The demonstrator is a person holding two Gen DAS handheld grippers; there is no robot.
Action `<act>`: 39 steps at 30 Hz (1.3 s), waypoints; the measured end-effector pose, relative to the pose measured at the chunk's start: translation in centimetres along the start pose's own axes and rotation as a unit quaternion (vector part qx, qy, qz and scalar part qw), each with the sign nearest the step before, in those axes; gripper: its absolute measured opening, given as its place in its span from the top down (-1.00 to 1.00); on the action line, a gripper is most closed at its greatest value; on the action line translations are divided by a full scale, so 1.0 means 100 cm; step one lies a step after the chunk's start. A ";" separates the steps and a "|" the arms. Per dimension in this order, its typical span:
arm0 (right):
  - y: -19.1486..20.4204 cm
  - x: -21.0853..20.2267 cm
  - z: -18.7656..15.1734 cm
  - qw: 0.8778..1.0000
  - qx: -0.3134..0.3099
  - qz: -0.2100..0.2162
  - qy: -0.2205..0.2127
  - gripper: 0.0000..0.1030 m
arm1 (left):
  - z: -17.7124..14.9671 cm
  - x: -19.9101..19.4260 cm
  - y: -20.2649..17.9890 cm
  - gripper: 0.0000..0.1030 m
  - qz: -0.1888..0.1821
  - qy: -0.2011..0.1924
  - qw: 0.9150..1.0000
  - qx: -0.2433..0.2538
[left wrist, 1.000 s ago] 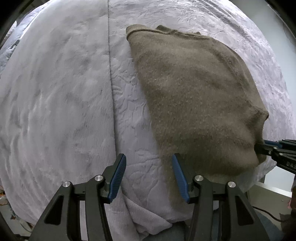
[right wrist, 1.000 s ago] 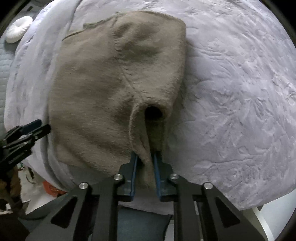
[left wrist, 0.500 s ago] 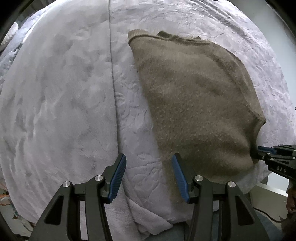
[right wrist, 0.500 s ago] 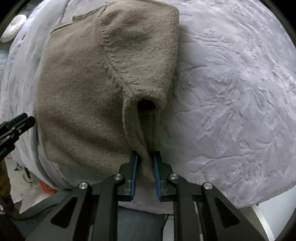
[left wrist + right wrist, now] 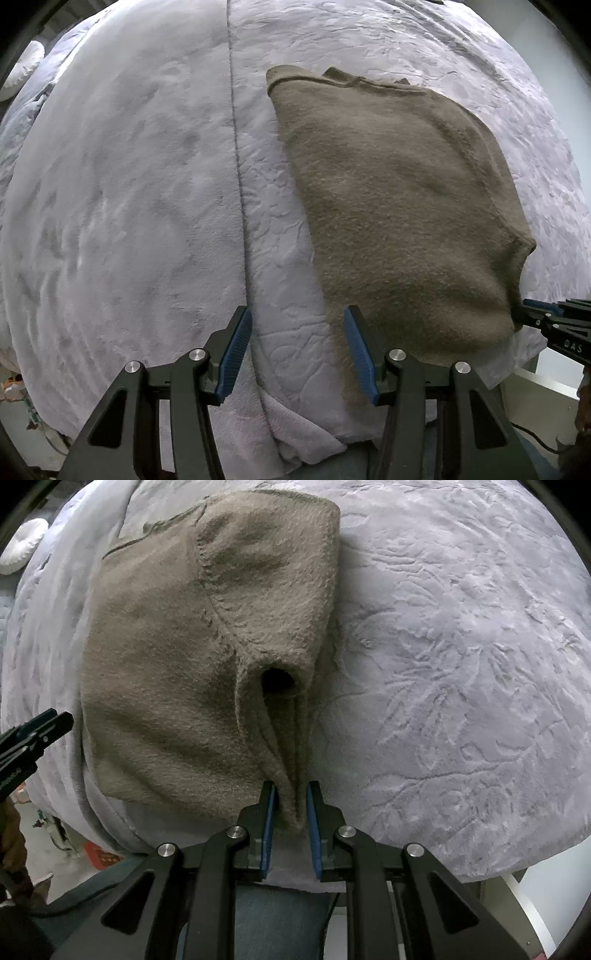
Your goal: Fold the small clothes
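while a bunched near corner of the brown knit garment [image 5: 177, 686] sits pinched between the blue pads of the right gripper [image 5: 290, 812], looks like a fold in progress, not a finished one. already doubled over on itself, judging by the rounded folded edge on the far right side and the sleeve opening gaping just ahead of the clamped jaws. probably 1 or 2 folds left, plus a final smoothing. left gripper [image 5: 299, 354] spread wide and empty, hovering over the near left edge of the garment [image 5: 399, 206], its right pad over the fabric and its left pad over bare cover. garment lying flat near the front edge of a bed spread with a pale lavender plush blanket [image 5: 122, 206], embossed with a leafy pattern and crossed by 1 long seam [image 5: 236, 158] just left of the knit. beyond the bed, a white round cushion [image 5: 22, 546] at the far left, and floor clutter below the near edge, too blurred to name.
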State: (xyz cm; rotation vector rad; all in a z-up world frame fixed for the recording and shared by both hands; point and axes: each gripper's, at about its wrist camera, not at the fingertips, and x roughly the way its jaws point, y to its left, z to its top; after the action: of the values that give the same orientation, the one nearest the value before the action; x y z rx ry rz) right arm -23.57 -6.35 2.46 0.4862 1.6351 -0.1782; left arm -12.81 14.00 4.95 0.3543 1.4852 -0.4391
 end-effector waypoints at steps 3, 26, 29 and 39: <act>0.000 -0.004 -0.002 1.000 0.003 0.002 -0.007 0.63 | -0.001 0.001 0.001 -0.04 0.002 0.001 1.000 -0.001; 0.033 -0.076 0.046 0.990 0.015 -0.033 -0.134 -0.77 | 0.024 -0.037 0.016 -0.86 0.011 -0.040 0.998 -0.048; 0.032 -0.079 0.050 0.990 0.022 -0.039 -0.137 -0.77 | 0.025 -0.039 0.011 -0.86 0.019 -0.043 0.998 -0.046; 0.029 -0.083 0.049 0.987 0.030 -0.060 -0.143 -0.77 | 0.024 -0.041 0.005 -0.86 0.031 -0.045 0.998 -0.044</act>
State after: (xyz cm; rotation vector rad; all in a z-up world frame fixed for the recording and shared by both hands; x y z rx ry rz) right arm -17.46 -7.41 10.42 0.3872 1.3799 -0.3717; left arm -10.62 13.50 9.19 0.3051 1.3981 -0.3352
